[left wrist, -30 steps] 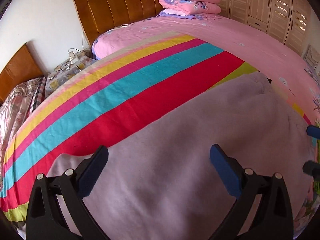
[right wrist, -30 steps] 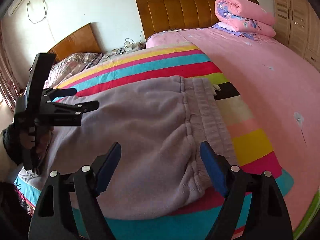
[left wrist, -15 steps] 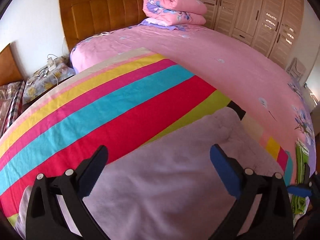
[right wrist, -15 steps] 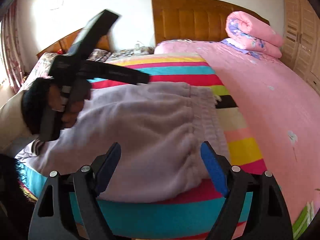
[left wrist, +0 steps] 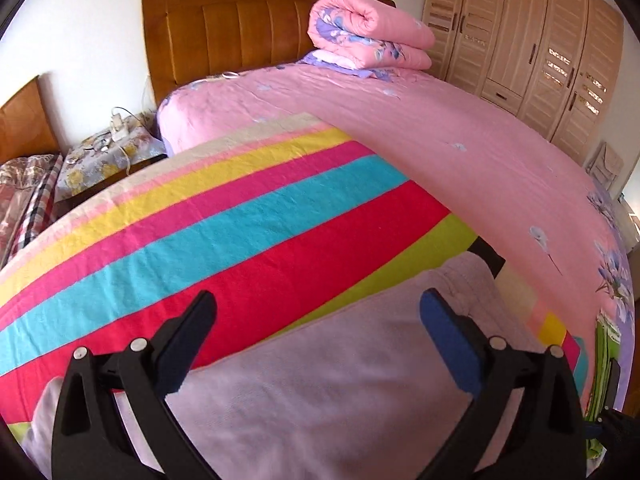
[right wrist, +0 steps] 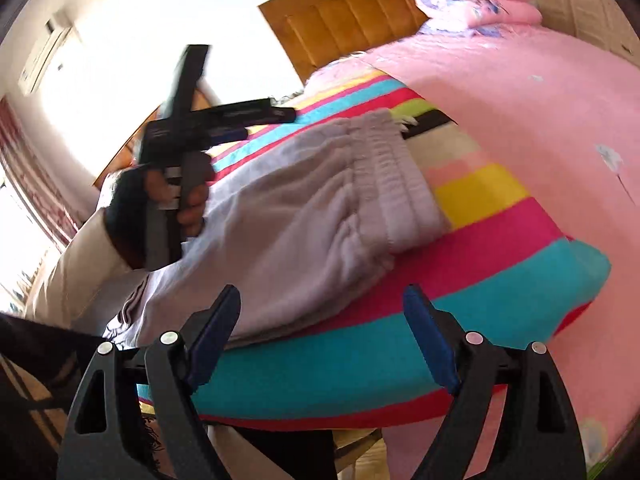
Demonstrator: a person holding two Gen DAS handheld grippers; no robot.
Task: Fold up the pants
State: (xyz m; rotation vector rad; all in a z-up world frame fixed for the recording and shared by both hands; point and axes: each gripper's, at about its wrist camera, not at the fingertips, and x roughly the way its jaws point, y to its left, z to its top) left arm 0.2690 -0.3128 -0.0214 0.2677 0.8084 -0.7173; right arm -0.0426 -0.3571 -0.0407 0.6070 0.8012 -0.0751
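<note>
Pants (right wrist: 312, 216) flat on striped blanket (left wrist: 240, 220), below both wide-open, empty tongs (left wrist: 316, 344) (right wrist: 320, 340).

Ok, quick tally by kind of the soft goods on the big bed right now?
Pants: 1
Striped blanket: 1
Pink sheet: 1
Rolled pink quilt: 1
Total: 4

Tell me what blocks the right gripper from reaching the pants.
Nothing visible does. The right gripper, jaws open and empty, hangs off the bed's edge, with only striped blanket before the lilac pants. The left gripper hovers higher, aside.
</note>
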